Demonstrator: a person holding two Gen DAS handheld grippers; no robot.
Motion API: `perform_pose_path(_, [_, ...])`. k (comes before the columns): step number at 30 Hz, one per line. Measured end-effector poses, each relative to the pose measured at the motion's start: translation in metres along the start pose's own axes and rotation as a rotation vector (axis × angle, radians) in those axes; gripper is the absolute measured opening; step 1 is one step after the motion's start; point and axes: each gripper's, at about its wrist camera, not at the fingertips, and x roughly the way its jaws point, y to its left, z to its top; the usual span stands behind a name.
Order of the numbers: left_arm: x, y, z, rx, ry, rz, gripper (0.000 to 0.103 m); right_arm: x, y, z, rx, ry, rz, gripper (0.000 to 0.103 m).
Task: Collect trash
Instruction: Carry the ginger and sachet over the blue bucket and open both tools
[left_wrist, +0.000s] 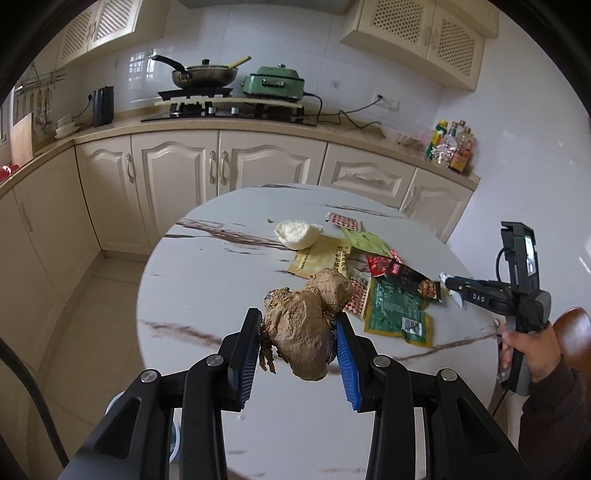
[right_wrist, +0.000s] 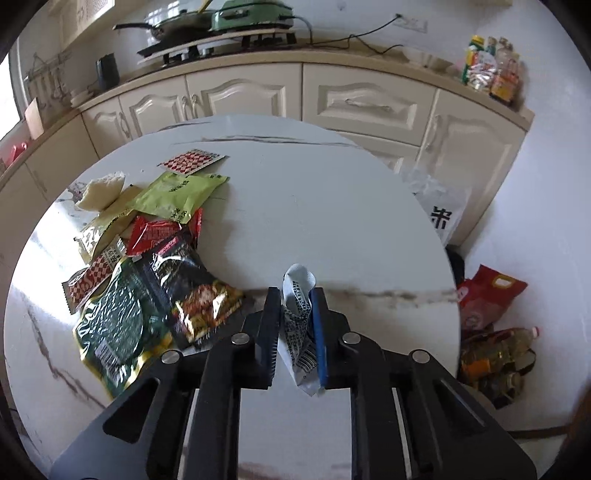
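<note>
On the round marble-patterned worktop, a heap of snack wrappers carries printed text too small or blurred to read, while the letters "DAS" show on the right gripper in the left wrist view. Between the fingers of the left gripper, a knobbly brown ginger root is pinched and held above the worktop, clear of the heap. The right gripper pinches a crumpled white wrapper with black print and a barcode, just right of the heap.
</note>
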Motion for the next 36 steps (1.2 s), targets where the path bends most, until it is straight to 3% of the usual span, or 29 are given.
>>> perform_pose_path(4, [-0.028, 0.015, -0.012, -0.027, -0.020, 0.010, 0.035, -0.036, 0.012, -0.008, -0.005, -0.063, 0.004, 0.014])
perform_pose_path(8, [-0.055, 0.041, -0.023, -0.067, -0.039, 0.024, 0.035, -0.088, 0.059, -0.004, -0.076, -0.171, 0.076, 0.014])
perform_pose_path(13, [-0.089, 0.089, -0.048, -0.144, -0.061, 0.089, 0.035, -0.134, 0.170, -0.002, -0.244, -0.272, 0.276, 0.014])
perform_pose_path(17, [-0.111, 0.138, -0.077, -0.211, -0.044, 0.177, 0.035, -0.137, 0.276, -0.010, -0.379, -0.259, 0.470, 0.014])
perform_pose_path(22, [-0.119, 0.202, -0.113, -0.295, 0.022, 0.307, 0.035, -0.108, 0.395, -0.032, -0.518, -0.178, 0.614, 0.014])
perform_pose_path(26, [-0.102, 0.247, -0.145, -0.387, 0.101, 0.341, 0.035, -0.057, 0.477, -0.050, -0.593, -0.064, 0.652, 0.014])
perform_pose_path(36, [0.006, 0.328, -0.207, -0.513, 0.365, 0.317, 0.035, 0.106, 0.567, -0.095, -0.604, 0.261, 0.656, 0.015])
